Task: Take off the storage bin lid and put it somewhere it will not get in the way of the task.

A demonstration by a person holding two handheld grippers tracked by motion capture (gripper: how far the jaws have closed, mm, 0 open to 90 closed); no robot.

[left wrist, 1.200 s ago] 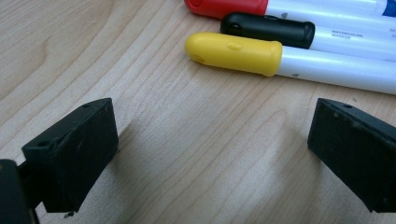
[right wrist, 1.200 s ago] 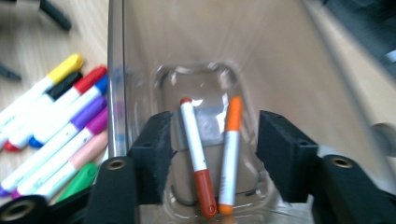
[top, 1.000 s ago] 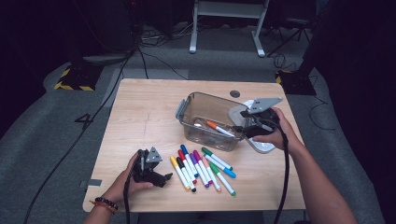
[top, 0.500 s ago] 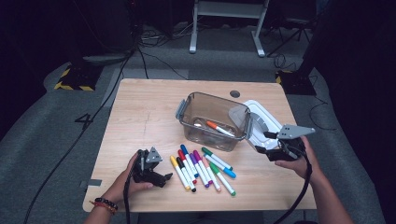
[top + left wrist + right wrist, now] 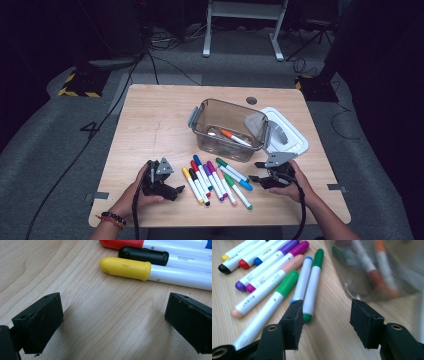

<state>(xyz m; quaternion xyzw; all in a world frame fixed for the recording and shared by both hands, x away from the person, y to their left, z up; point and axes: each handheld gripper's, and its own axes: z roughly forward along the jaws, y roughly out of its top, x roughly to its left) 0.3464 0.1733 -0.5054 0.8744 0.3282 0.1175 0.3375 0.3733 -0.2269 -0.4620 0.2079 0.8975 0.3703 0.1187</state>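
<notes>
Right gripper [image 5: 260, 172] has swung from the box [image 5: 227, 129] down to the desk [image 5: 150, 120]; fingers wide, empty; green marker [image 5: 314, 280] lies lengthwise just left

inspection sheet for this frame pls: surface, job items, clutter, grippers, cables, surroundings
Surface: wooden table, small round hole near the far edge.
Job's things: row of markers lying loose; clear bin with an orange marker inside; white lid beside the bin.
Clutter: nothing seen.
Grippers: left gripper open, by the yellow marker; right gripper open, beside the green markers, holding nothing.
Cables: one trails from each gripper; more on the floor.
Surroundings: dark room, grey floor, hazard-striped block, white stand legs.
</notes>
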